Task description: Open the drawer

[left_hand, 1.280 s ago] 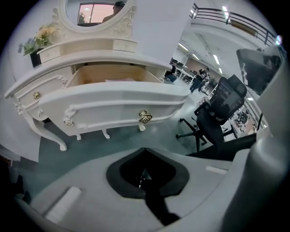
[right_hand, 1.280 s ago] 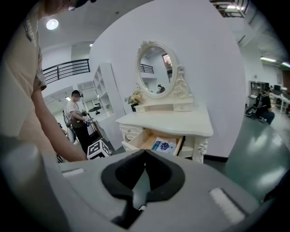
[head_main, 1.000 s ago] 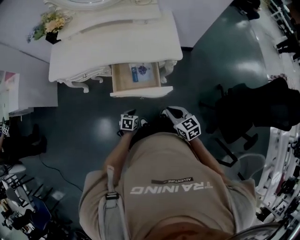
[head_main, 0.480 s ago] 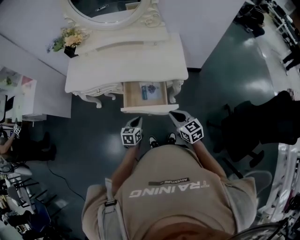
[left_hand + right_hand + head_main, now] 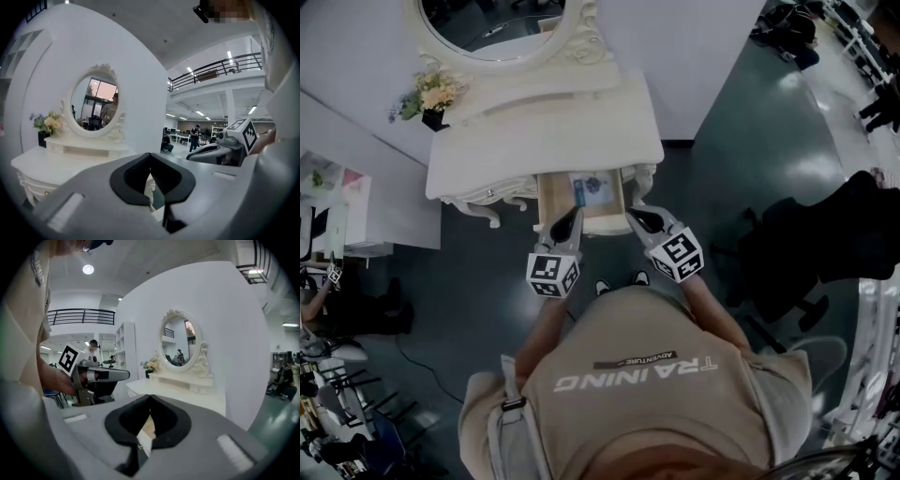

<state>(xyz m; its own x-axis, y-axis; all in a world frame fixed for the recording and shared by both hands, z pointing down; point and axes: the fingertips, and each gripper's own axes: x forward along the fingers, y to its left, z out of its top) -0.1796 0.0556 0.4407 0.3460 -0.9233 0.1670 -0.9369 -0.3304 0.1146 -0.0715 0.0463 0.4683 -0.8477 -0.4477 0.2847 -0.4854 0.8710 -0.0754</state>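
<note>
The white dressing table (image 5: 534,122) stands against the wall, and its wooden drawer (image 5: 558,197) is pulled out at the front, with a blue and white item (image 5: 592,185) lying inside. My left gripper (image 5: 572,217) and right gripper (image 5: 636,217) are held up side by side in front of the drawer, over its front edge in the head view. Both are shut with nothing between the jaws. The left gripper view has my left gripper (image 5: 150,157) pointing past the table's oval mirror (image 5: 95,105). My right gripper (image 5: 150,399) points at the table too.
A vase of flowers (image 5: 431,94) sits at the table's left end, below the mirror (image 5: 492,23). A black office chair (image 5: 806,234) stands to the right on the dark floor. The person's feet (image 5: 619,281) are just in front of the drawer. Low white furniture (image 5: 356,202) is at the left.
Both grippers have risen, the left one much more, and now cover the drawer's front edge in the head view. The drawer stays pulled out. Both stay shut.
</note>
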